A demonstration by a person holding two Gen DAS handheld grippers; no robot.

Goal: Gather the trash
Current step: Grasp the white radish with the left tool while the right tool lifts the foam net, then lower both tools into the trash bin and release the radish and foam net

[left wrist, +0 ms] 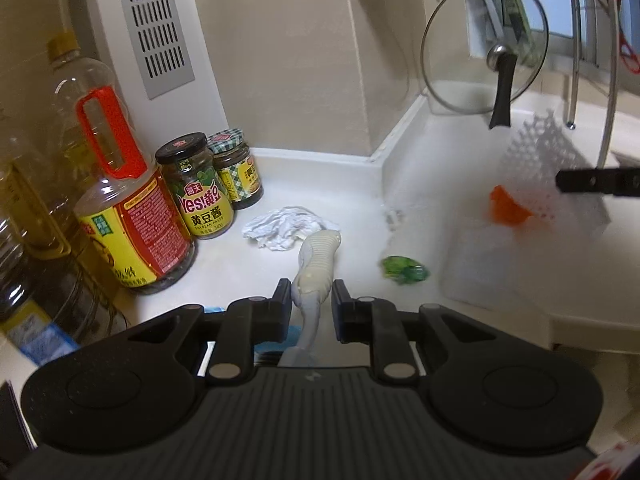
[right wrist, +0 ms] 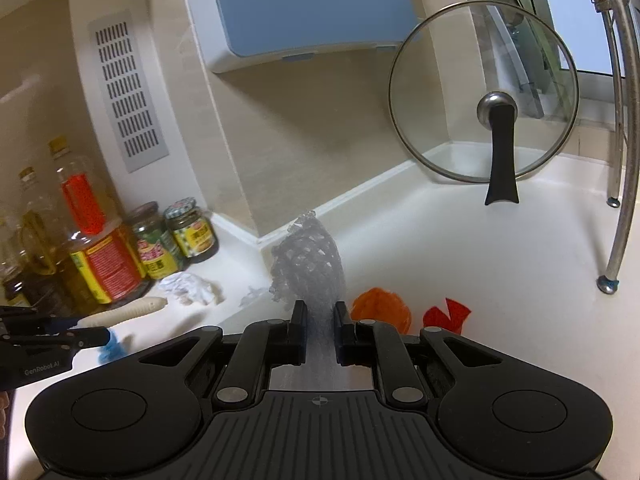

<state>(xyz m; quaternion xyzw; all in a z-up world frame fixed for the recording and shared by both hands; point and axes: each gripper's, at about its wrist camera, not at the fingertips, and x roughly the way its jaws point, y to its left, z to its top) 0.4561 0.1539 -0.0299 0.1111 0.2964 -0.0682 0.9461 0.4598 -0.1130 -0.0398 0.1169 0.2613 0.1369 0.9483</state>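
Note:
My left gripper [left wrist: 311, 294] is shut on a cream ribbed handle of a tool [left wrist: 316, 264], held above the white counter [left wrist: 348, 184]. Beyond its tip lies a crumpled white tissue [left wrist: 282, 226], and a green wrapper [left wrist: 404, 270] lies to the right. My right gripper [right wrist: 320, 314] is shut on a white foam net sleeve [right wrist: 310, 264], which also shows in the left wrist view [left wrist: 548, 168]. An orange wrapper [right wrist: 380, 310] and a red scrap [right wrist: 446, 314] lie just right of the right gripper. The tissue [right wrist: 188, 286] shows at left there too.
Sauce jars [left wrist: 204, 188] and oil bottles [left wrist: 132, 216] stand at the left against the wall. A glass pot lid [right wrist: 484, 108] leans at the back right beside a metal rack leg [right wrist: 620, 220]. A blue scrap [right wrist: 112, 346] lies by the left gripper.

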